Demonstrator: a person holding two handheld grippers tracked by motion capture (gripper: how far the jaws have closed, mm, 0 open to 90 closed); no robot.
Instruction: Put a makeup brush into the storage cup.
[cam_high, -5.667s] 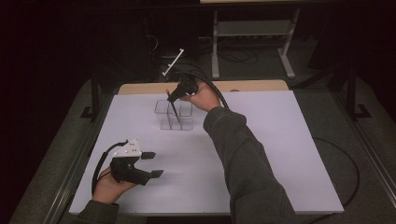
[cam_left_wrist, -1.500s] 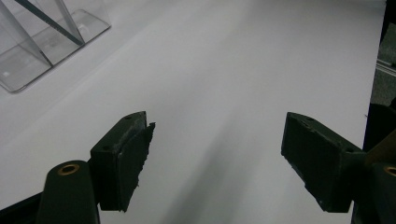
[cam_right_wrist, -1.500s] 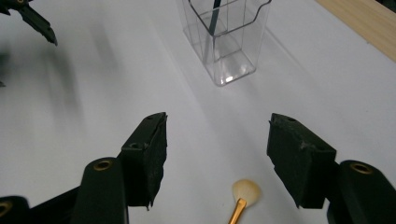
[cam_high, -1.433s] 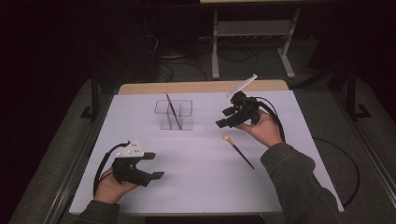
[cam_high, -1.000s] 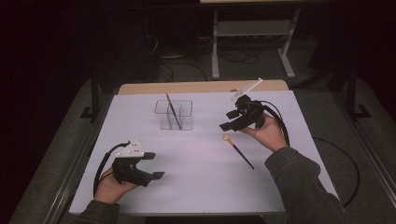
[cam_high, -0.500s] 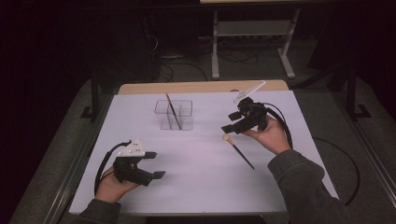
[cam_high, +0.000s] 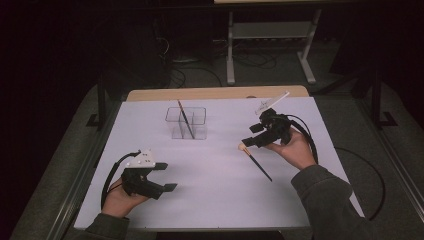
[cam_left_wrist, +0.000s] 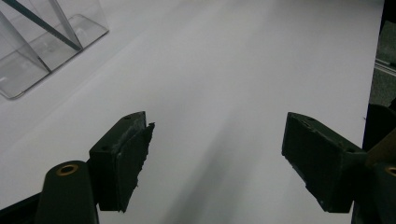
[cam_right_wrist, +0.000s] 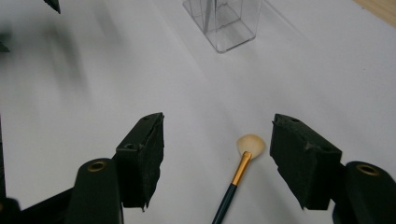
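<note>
A clear two-part container (cam_high: 186, 123) stands at the table's middle back, and a dark thin brush (cam_high: 183, 114) leans in it. A second brush (cam_high: 256, 161), dark-handled with a pale bristle head (cam_right_wrist: 251, 144), lies flat on the white table right of centre. My right gripper (cam_high: 251, 136) hovers open just over that bristle head. In the right gripper view the jaws straddle the brush (cam_right_wrist: 232, 186) without touching it. My left gripper (cam_high: 167, 176) rests open at the front left, with nothing between its fingers (cam_left_wrist: 126, 158).
The white table top (cam_high: 220, 200) has a wooden strip (cam_high: 210, 93) along its far edge. The container (cam_left_wrist: 42, 42) lies ahead and left of my left gripper. A metal stand (cam_high: 270, 35) and cables sit on the dark floor beyond.
My right gripper left the container, where the dark brush now stands, and moved right. Over the last second it sank slightly towards the lying brush's head. The left hand stayed still.
</note>
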